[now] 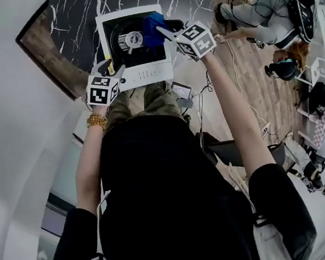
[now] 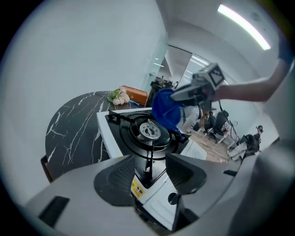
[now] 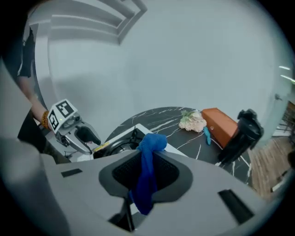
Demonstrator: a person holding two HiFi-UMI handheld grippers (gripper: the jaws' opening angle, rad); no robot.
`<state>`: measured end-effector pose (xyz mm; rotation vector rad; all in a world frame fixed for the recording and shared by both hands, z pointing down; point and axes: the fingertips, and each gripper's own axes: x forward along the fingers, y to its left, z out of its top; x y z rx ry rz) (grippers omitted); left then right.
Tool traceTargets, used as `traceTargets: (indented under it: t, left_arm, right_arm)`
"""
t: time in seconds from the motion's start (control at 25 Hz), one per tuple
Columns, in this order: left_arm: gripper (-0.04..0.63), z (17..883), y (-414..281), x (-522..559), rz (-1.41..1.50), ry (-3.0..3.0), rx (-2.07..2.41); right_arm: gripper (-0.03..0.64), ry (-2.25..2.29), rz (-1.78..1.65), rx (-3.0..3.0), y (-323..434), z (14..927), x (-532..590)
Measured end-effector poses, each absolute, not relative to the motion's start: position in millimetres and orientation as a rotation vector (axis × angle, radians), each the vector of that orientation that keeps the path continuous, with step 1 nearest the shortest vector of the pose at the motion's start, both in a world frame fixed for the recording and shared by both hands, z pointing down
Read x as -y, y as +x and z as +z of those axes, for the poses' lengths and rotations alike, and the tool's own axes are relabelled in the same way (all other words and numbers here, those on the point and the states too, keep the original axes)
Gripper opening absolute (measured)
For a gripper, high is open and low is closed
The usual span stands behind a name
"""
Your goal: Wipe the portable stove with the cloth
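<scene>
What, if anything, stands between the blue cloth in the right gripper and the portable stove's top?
Nothing visible does. The cloth, pinched in the right gripper, hangs over the right side of the portable stove, beside the burner. The left gripper is at the stove's near left corner, clear of it.

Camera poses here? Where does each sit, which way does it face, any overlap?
Head view: on the head, steeply down at the stove; torso, arms, left gripper, right gripper show.
Left gripper view: on the left gripper, along its open fingers at the stove; right gripper beyond.
Right gripper view: on the right gripper, across the table; fingers shut on the cloth; left gripper shows.
Shared: all show stove and cloth.
</scene>
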<state>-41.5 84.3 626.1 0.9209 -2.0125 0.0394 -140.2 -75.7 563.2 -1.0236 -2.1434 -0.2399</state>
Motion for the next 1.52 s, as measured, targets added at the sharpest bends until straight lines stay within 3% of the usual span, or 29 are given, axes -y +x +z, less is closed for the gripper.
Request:
traceTargets:
  t: [0.2,0.36,0.48,1.08,1.24,1.52]
  left_arm:
    - [0.194,643,-43,-70,0.365,0.878,1.934]
    - [0.103,651,-43,-70,0.427,0.788,1.918]
    - [0.055,652,-41,-65,0.454,0.732,1.891]
    - [0.055,652,-49,-66,0.379,0.578,1.768]
    - [0.055,657,-42,-65,0.388,0.572,1.740]
    - [0.055,653,-45,-62,0.412,0.607,1.737]
  right_arm:
    - [0.064,-1.178,-0.677,1.815,-171,628,69]
    - [0.061,-1.268,-0.776,1.702,-165,644,73]
    - [0.055,-1.281,-0.701,1.702,-157,648,77]
    - [0.051,-1.332,-0.335,1.782,-71,647,75]
    - [0.055,-1.407,-0.223,1.776,-90,630,87]
    - [0.057,-1.484,-0.235,1.979,-220,553,82]
